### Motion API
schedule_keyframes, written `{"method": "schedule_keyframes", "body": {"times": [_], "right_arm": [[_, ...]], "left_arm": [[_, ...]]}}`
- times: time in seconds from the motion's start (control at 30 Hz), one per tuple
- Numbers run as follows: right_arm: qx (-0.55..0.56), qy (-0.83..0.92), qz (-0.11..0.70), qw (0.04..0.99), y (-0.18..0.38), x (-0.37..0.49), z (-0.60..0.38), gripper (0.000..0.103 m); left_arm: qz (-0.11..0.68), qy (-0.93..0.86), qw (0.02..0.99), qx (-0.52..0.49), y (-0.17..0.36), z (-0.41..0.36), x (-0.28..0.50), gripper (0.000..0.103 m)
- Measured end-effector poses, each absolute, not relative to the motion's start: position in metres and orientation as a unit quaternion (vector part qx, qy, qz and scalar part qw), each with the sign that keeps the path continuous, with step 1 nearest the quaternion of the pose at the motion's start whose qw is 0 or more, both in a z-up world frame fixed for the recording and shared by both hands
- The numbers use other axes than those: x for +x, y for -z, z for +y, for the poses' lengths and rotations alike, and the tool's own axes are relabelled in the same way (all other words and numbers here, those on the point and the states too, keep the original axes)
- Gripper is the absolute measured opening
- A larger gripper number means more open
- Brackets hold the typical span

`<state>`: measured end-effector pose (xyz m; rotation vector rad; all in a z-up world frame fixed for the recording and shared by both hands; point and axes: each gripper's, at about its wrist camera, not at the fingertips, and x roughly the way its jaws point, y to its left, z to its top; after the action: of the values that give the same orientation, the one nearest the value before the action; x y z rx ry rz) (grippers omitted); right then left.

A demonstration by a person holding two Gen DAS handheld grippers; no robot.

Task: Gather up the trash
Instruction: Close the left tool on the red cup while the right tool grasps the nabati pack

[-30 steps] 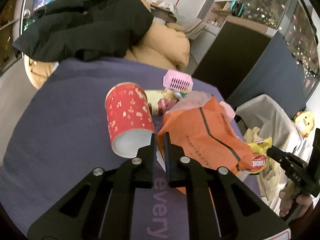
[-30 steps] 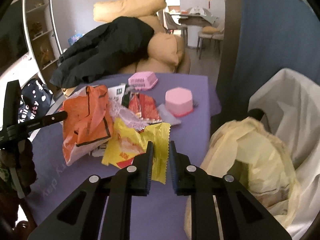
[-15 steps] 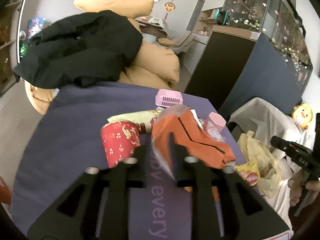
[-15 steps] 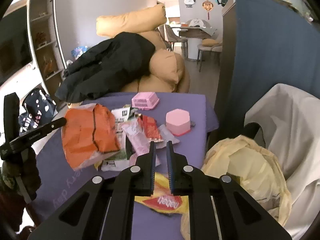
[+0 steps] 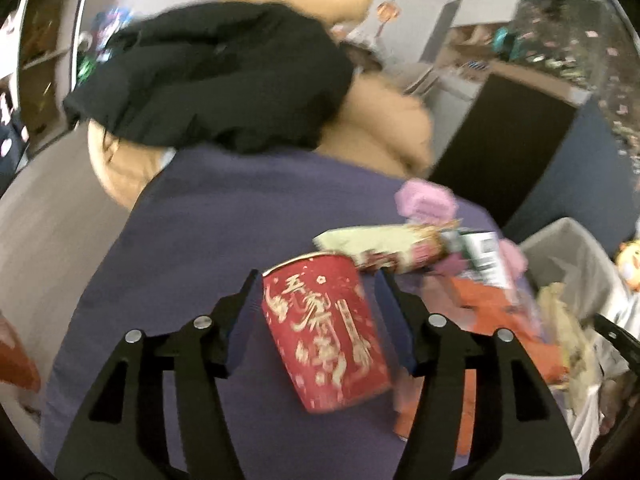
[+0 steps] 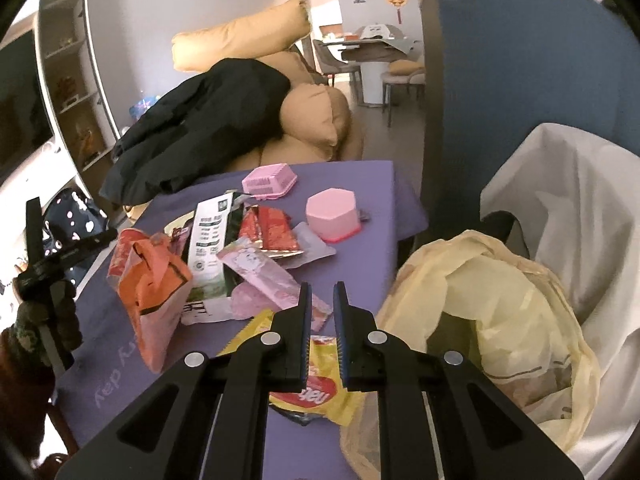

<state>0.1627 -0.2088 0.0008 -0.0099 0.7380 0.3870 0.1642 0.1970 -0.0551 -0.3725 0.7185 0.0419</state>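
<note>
A red paper cup (image 5: 326,330) with gold writing lies on its side on the purple table (image 5: 224,216), between the wide-open fingers of my left gripper (image 5: 316,294), which do not touch it. The orange bag (image 6: 154,280) lies on the table, released. My right gripper (image 6: 321,300) is slightly open, above a yellow snack wrapper (image 6: 320,394) at the table's front edge. A yellow trash bag (image 6: 484,312) stands open to the right. Several wrappers (image 6: 260,236) lie piled in the middle.
A pink basket (image 6: 269,181) and a pink hexagonal box (image 6: 331,212) sit at the back of the table. A tan sofa with a black jacket (image 6: 200,120) is behind. A white-lined bin (image 6: 568,200) and a dark blue panel (image 6: 520,60) stand at the right.
My left gripper let go of the orange bag, opened wide and moved left around the red cup. My right gripper opened a little and the yellow wrapper now lies beneath it.
</note>
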Motion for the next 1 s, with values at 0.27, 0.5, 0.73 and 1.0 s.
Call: {"method": "schedule_keyframes", "body": {"times": [0.27,0.5,0.73,1.0], "right_arm": [[-0.021,-0.237,0.406,0.882,0.018,0.174,-0.195,0.048],[-0.076,-0.219,0.388,0.892,0.017,0.171,-0.185,0.048],[-0.092,-0.242,0.399,0.880,0.017,0.173,-0.196,0.048],[-0.114,-0.261,0.449,0.847,0.056,0.203,-0.176,0.048]], "left_arm": [[0.396,-0.017,0.897,-0.195,0.066,0.193,0.175,0.061],[0.402,0.016,0.892,-0.207,0.057,0.176,0.164,0.052],[0.351,0.042,0.916,-0.191,0.019,0.157,0.148,0.052],[0.323,0.042,0.930,-0.171,0.001,0.149,0.137,0.052]]}}
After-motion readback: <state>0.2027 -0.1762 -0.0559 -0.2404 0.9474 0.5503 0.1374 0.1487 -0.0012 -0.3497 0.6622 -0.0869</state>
